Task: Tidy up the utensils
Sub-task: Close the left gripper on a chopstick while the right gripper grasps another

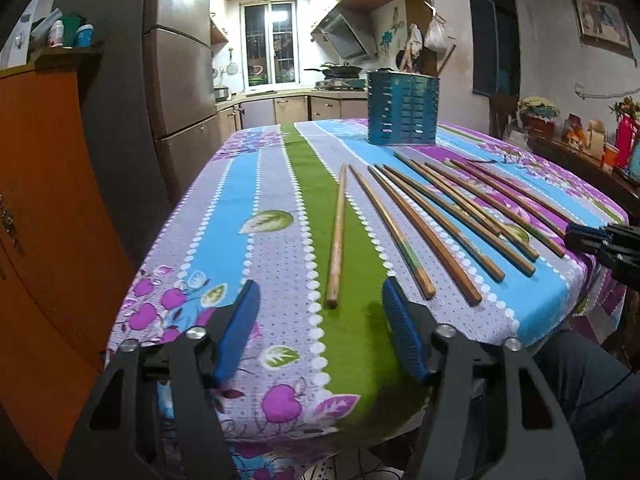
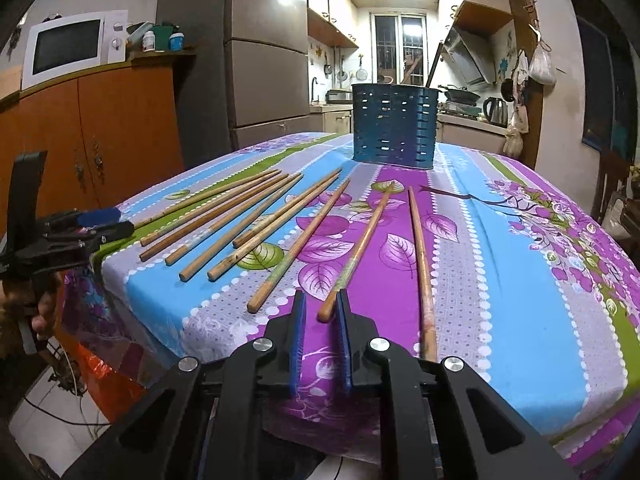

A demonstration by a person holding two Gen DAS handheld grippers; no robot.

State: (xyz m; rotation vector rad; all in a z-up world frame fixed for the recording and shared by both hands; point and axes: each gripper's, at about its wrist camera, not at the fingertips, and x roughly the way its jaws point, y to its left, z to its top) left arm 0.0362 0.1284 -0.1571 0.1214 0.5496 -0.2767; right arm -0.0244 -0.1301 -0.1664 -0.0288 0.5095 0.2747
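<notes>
- Left gripper (image 1: 320, 308): hangs low over the near edge of the table, its blue pads standing roughly half apart with nothing between them; the butt of one chopstick (image 1: 337, 236) lies on the cloth just ahead of the gap, untouched.
- Floral tablecloth (image 1: 256, 248): striped blue, green, grey and purple, covering the whole table.
- Chopsticks: wooden, loose on the cloth in a rough fan, butts toward the near edge and tips toward the far end. The single one lies apart on the green stripe, the rest (image 1: 448, 220) lie further right.
- Blue slotted utensil holder (image 2: 393, 126): stands upright at the far end of the table, beyond the chopstick tips.
- Right gripper (image 2: 322, 312): pads drawn close together, a narrow gap left. The butt of one chopstick (image 2: 360, 248) sits at the mouth of that gap, close to the right pad; I cannot tell whether the pads press on it.
- Another chopstick (image 2: 420, 264) lies just right of the gripper.
</notes>
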